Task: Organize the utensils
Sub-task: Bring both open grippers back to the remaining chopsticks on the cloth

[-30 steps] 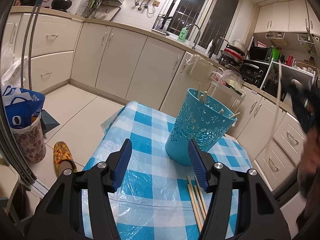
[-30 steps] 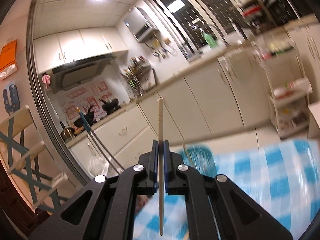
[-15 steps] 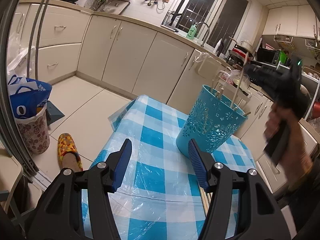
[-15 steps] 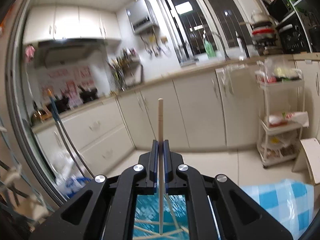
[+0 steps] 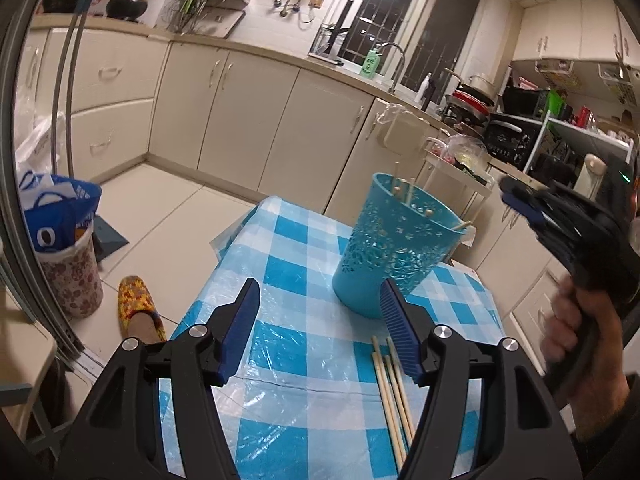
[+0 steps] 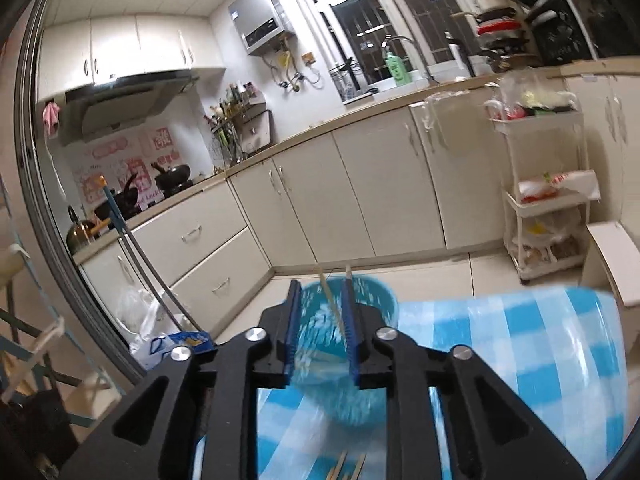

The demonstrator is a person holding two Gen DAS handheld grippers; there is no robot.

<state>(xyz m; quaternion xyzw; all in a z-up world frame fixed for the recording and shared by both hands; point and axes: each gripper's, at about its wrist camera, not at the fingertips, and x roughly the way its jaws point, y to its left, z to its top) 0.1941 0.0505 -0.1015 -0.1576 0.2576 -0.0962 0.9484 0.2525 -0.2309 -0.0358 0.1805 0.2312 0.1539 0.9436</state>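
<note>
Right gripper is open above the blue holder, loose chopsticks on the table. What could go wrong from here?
1. The blue holder leans and sits near the table's far edge; a bump from the right gripper could tip it.
2. Sticks inside jut past the rim and could snag.
3. The loose chopsticks lie bunched beside the open left gripper; a grab may take several.

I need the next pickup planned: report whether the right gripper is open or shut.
Open. The right gripper shows a clear gap between its blue pads, nothing clamped; the blue utensil holder with chopsticks sits beyond it.
</note>
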